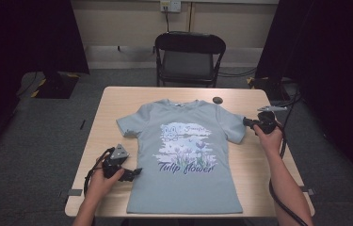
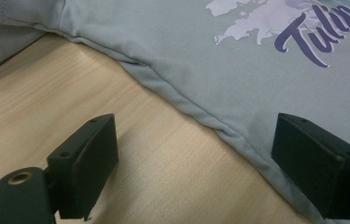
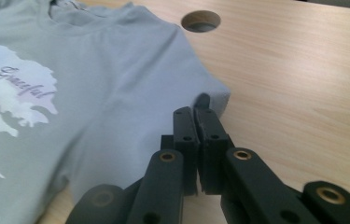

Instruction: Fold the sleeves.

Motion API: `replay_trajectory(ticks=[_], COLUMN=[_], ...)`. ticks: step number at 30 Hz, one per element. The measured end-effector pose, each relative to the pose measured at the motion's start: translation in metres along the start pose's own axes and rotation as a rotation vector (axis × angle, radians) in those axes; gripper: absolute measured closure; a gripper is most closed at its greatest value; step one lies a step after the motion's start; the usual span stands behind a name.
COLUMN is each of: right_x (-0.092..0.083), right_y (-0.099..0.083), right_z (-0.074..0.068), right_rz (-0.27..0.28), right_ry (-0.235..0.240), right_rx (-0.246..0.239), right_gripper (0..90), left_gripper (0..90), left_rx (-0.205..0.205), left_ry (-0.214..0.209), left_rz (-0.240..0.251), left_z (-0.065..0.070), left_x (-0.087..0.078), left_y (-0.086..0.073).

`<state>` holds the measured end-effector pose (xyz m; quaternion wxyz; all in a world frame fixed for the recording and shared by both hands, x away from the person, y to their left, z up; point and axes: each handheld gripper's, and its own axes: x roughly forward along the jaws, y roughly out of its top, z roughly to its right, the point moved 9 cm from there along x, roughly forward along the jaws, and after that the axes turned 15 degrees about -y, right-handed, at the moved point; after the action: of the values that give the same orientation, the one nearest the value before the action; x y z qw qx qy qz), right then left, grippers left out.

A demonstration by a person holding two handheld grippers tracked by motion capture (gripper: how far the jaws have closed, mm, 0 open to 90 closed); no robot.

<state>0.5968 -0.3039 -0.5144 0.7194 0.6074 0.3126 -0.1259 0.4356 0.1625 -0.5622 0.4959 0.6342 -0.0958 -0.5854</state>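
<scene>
Our right tongs (image 3: 197,122) are pinched tight on the sleeve edge of the grey T-shirt (image 1: 186,155), it seems. Our left tongs (image 2: 196,163) gape wide, straddling its side hem. The shirt lies flat on the surface (image 1: 108,113).

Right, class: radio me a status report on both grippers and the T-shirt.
Right gripper shut on T-shirt sleeve hem. Left gripper open at shirt's side edge. Shirt flat on table. Nothing in the way.

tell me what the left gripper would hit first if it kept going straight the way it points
Most likely the side edge of the t-shirt. The left gripper has open fingers straddling that edge just ahead, one over the bare table, though depth is hard to judge.
</scene>
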Motion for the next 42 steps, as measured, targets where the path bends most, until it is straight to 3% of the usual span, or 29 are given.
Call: replay_trajectory(ticks=[17,42], right_x=[-0.023,-0.031], right_y=[0.033,0.052], right_z=[-0.029,-0.068], right_rz=[0.065,0.093], right_ry=[0.05,0.111], right_rx=[-0.069,-0.083], right_gripper=[87.8,87.8], left_gripper=[14.1,14.1], left_rx=[-0.001,-0.006], left_ry=[0.001,0.004], left_rz=[0.001,0.0], left_z=[0.0,0.001], left_x=[0.0,0.0], left_y=[0.0,-0.001])
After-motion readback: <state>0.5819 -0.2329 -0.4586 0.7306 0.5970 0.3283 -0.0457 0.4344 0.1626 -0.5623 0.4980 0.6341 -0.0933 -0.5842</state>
